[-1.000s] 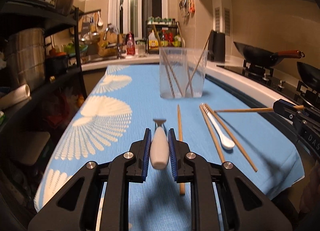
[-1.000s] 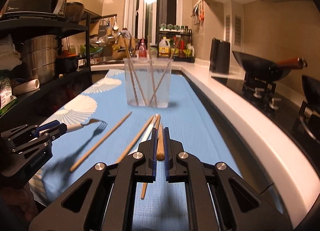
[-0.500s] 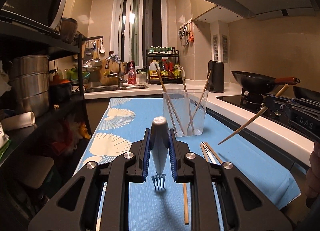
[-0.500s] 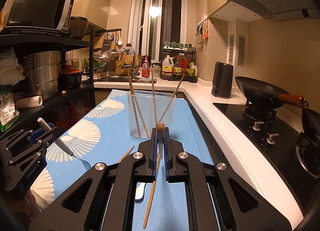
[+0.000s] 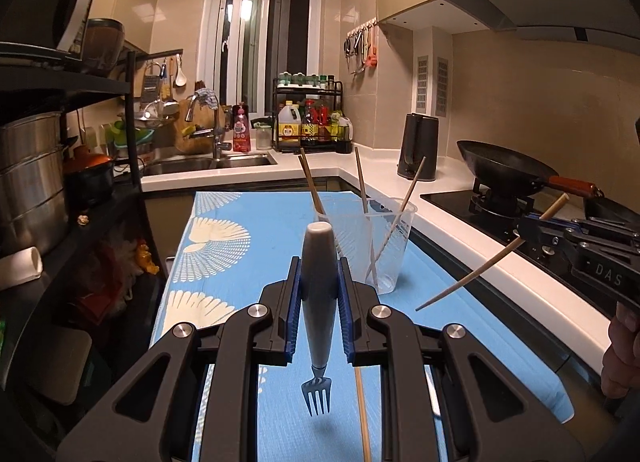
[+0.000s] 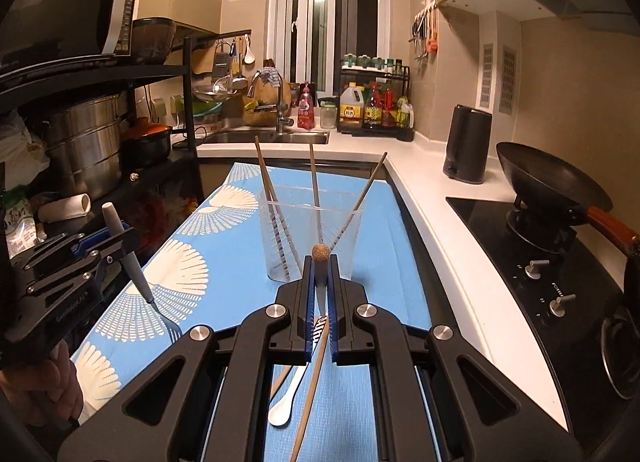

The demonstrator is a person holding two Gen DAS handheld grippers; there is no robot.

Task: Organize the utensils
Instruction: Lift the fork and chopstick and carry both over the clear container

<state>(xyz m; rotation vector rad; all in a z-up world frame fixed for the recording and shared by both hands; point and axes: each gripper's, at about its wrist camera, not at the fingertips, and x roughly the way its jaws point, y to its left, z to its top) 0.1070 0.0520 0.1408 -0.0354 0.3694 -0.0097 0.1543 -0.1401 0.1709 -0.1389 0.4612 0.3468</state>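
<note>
Fork (image 5: 318, 302), pinched upright between the pressed blue pads of the left gripper (image 5: 319, 304): thick pale handle up, tines down, hanging clear above the near-left part of the blue cloth (image 5: 224, 229). Judged light and rigid, the smooth rounded handle apt to slip or swivel; best held at mid-handle, as now. Loose chopstick (image 5: 362, 414) lying on the cloth just right of the tines, pointing toward the near edge. Clear cup (image 5: 376, 246) standing mid-cloth toward the right edge, three chopsticks leaning inside (walls thin, probably easy to tip with a sideways knock). Held chopstick (image 5: 480, 266), clamped near its butt end by the right gripper (image 6: 320, 282), jaws closed on it, tip slanting down above the right edge of the cloth; judged light, stiff, free to pivot in so narrow a grip. White spoon (image 6: 286, 402) and more loose sticks lying beneath the right gripper near the cloth's near edge. Both held pieces not yet in the cup; lowering tip-first through the rim advised.
</note>
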